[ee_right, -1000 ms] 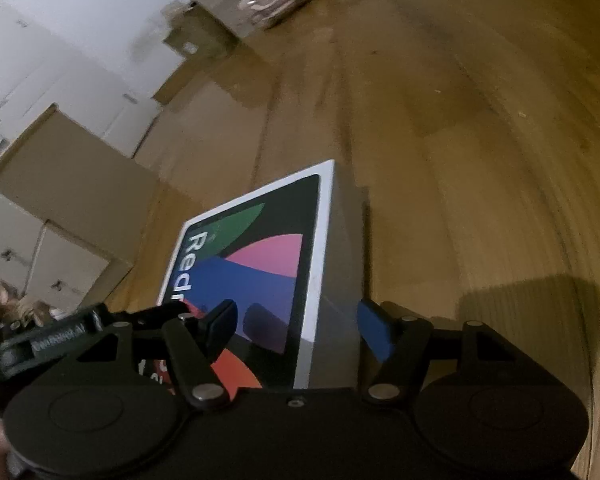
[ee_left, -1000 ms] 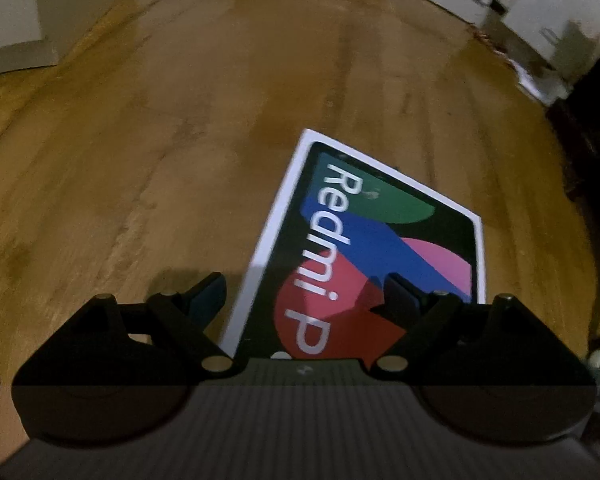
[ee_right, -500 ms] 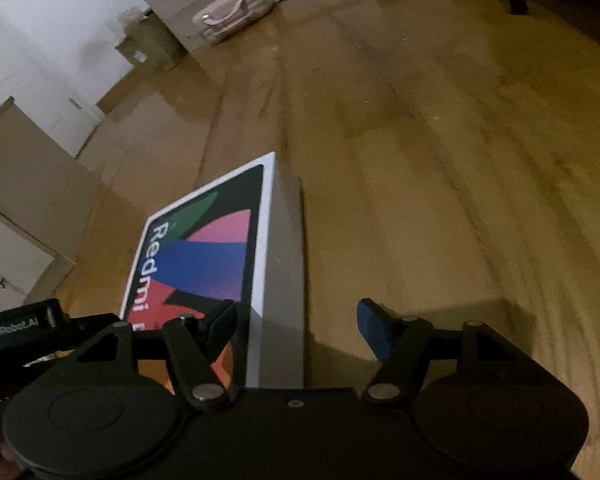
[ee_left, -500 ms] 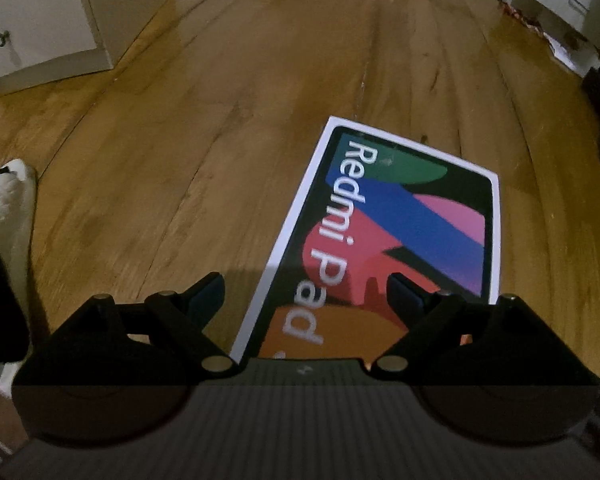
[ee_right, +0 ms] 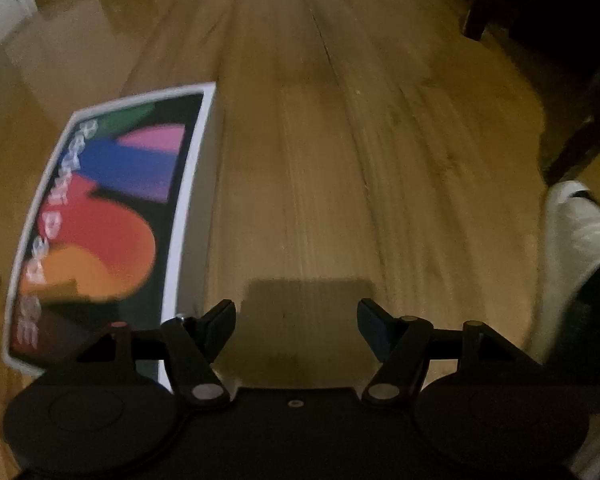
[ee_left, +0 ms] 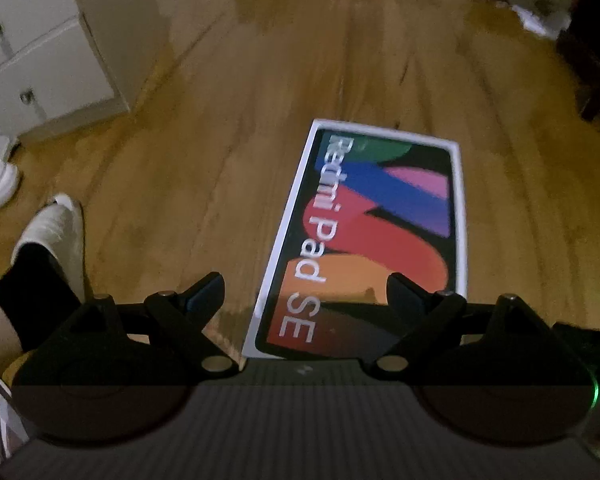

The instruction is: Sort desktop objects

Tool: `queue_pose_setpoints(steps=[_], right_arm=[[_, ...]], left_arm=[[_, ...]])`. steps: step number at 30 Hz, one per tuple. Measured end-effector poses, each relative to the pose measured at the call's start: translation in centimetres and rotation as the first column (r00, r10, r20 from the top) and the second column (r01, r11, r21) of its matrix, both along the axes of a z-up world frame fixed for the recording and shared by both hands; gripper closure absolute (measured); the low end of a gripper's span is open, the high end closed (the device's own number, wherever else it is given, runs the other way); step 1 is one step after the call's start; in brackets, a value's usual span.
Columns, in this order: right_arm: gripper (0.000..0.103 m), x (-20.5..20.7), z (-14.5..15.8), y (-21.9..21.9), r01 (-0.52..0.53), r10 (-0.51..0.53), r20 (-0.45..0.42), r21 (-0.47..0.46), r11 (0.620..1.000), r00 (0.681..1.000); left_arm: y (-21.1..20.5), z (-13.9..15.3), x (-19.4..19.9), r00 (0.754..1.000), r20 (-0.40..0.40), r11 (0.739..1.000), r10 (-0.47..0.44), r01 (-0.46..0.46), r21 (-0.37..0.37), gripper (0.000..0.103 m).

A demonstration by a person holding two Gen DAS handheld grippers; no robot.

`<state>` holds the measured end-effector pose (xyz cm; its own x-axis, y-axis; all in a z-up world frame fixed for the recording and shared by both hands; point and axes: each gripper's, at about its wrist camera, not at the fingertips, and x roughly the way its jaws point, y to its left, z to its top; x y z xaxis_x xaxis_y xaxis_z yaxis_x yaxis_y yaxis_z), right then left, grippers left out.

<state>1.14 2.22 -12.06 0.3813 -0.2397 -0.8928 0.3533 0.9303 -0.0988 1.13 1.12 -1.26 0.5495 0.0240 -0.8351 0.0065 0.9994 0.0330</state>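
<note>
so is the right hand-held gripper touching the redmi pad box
Apart. The right wrist view shows the right hand-held gripper open over bare floor, the Redmi Pad box off beside its left finger.

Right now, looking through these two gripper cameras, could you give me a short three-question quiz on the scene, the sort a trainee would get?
1. True or false: the left gripper is clamped on the tablet box.
2. What does the box lie on? A) a desk B) the wooden floor C) a chair
3. In the right wrist view, on which side of the right gripper does the box lie?

Key:
1. False: its jaws stand open and empty, above the box.
2. B
3. On the left; only bare floor shows between the jaws.
</note>
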Motion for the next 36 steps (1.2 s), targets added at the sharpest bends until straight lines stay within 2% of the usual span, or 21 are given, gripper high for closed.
queue_pose_setpoints(steps=[3,6,9,12,14,19,23,25,28,36], right_arm=[[0.028,-1.3,0.4,2.7,-0.075,0.073,-0.04,-0.056,0.996,0.997],[0.027,-2.4,0.6,5.4,-0.19,0.177,-0.104,-0.135,0.972,0.979],[0.026,-3.2,1.1,5.3,-0.174,0.162,-0.112,-0.116,0.978,0.98],[0.026,-3.8,1.8,3.9,-0.102,0.097,-0.082,-0.063,0.993,0.992],[0.026,-3.7,2.2,3.7,-0.092,0.087,-0.082,-0.066,0.994,0.993],[0.026,-4.1,2.3,5.6,-0.153,0.149,-0.056,-0.078,0.985,0.987],[0.026,-4.5,2.5,7.2,-0.223,0.219,-0.056,-0.086,0.971,0.974],[0.026,-4.8,2.8,7.2,-0.221,0.218,-0.044,-0.087,0.971,0.975],[0.023,-4.8,3.2,7.4,-0.214,0.211,-0.036,-0.101,0.972,0.977],[0.023,-4.3,2.4,7.1,-0.209,0.201,-0.078,-0.113,0.971,0.977]], left_arm=[[-0.6,1.8,-1.7,0.998,0.06,1.0,-0.028,0.028,0.001,0.014],[-0.7,2.9,-3.0,0.994,0.096,0.999,-0.053,0.053,-0.004,0.012],[-0.5,3.5,-3.6,0.993,0.108,0.999,-0.045,0.043,0.018,0.011],[-0.3,3.2,-3.3,0.997,0.08,1.0,-0.014,0.012,0.025,0.003],[-0.1,2.5,-3.1,0.999,0.042,1.0,-0.003,0.003,0.021,0.003],[-0.5,0.1,-2.2,0.999,-0.05,0.999,-0.005,0.007,0.043,0.003],[-1.3,-0.3,-2.8,0.997,-0.071,0.999,-0.04,0.042,0.029,0.003],[-1.7,-0.6,-2.8,0.996,-0.067,0.997,-0.053,0.057,0.05,0.0],[-2.0,-1.7,-2.8,0.993,-0.109,0.995,-0.048,0.057,0.088,0.0],[-2.3,-2.2,-2.9,0.991,-0.12,0.994,-0.061,0.071,0.083,0.0]])
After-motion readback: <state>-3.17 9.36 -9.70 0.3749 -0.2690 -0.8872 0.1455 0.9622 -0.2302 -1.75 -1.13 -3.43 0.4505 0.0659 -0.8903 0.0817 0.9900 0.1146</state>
